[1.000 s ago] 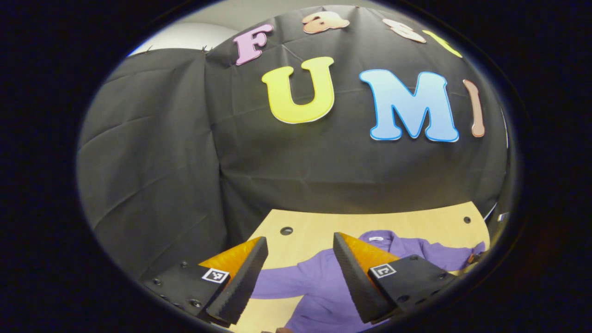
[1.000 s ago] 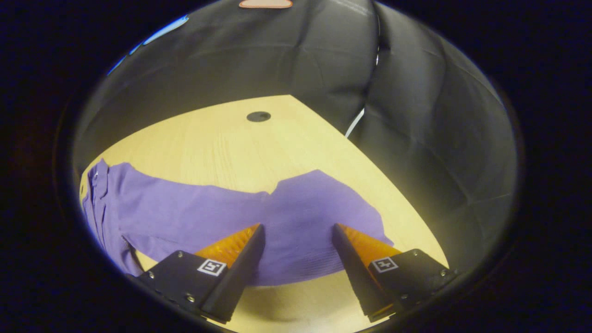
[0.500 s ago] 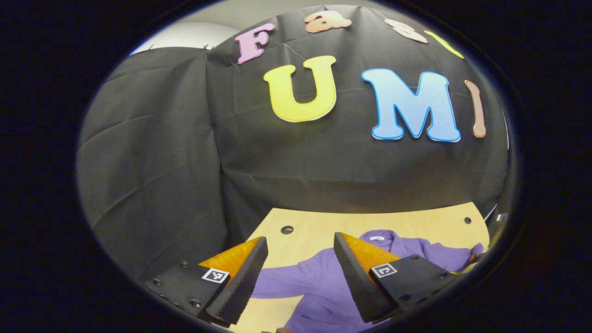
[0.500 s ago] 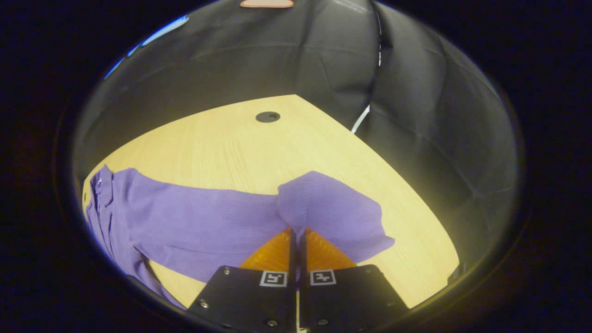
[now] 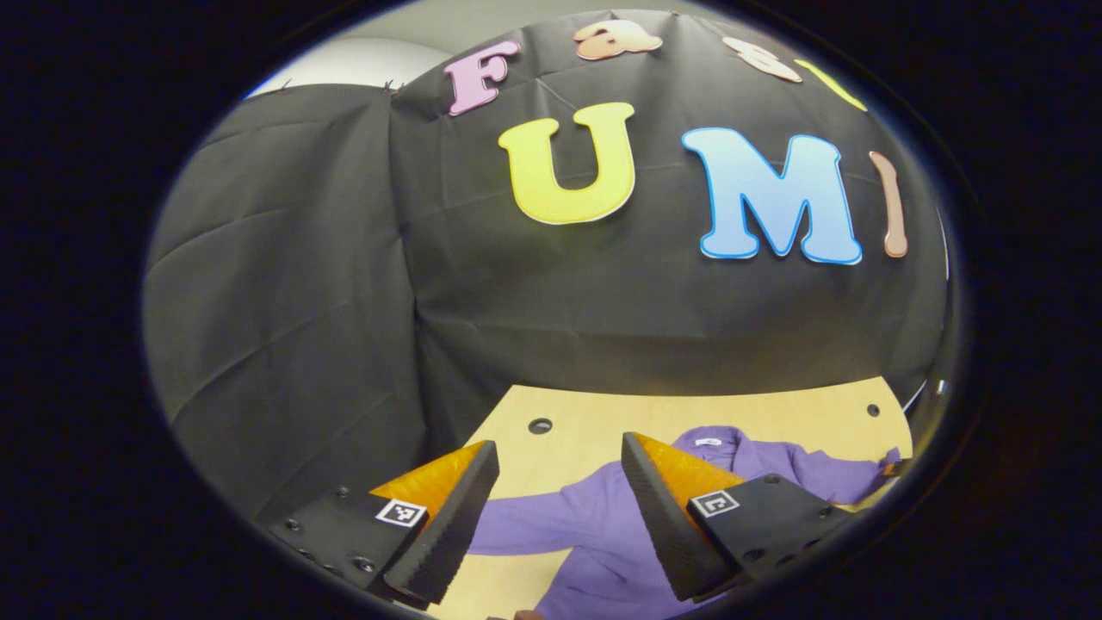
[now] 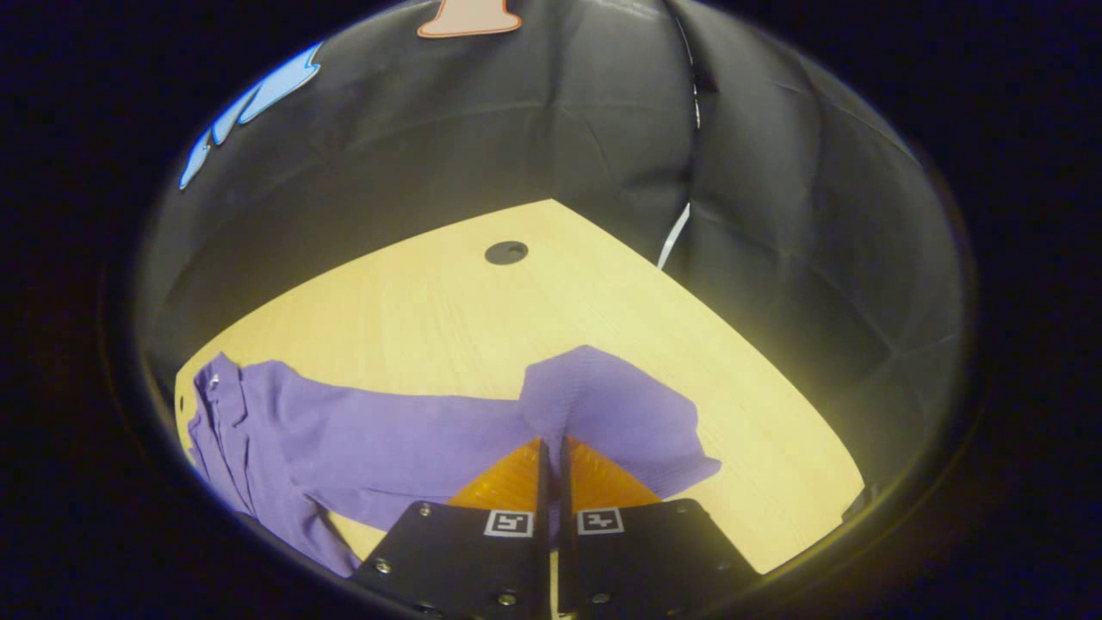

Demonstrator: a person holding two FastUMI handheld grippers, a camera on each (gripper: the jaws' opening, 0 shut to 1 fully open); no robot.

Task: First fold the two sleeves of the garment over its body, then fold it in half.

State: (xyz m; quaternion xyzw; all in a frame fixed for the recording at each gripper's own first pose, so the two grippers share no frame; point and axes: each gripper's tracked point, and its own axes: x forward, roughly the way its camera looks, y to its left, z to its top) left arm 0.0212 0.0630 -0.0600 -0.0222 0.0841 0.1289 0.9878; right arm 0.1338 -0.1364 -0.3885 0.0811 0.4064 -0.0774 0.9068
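Observation:
A purple short-sleeved shirt [image 5: 603, 534] lies spread on the light wooden table [image 5: 585, 422], collar [image 5: 710, 441] toward the far wall. My left gripper [image 5: 560, 456] hangs open above the shirt's left shoulder and sleeve [image 5: 516, 523], with nothing between its fingers. In the right gripper view the shirt's other sleeve [image 6: 620, 409] spreads out ahead, and my right gripper [image 6: 552, 441] is shut on that sleeve, pinching a fold of its cloth. The shirt's body [image 6: 284, 430] trails off to the left there.
Black cloth walls close in the table on all sides. The tabletop has round holes [image 5: 540, 425] [image 6: 505, 252] near its far corners. Bare wood [image 6: 448, 310] stretches beyond the right sleeve up to the corner of the table.
My right gripper closed on the right sleeve, then lifted slightly with the cloth in it. The left gripper has stayed open and nearly still.

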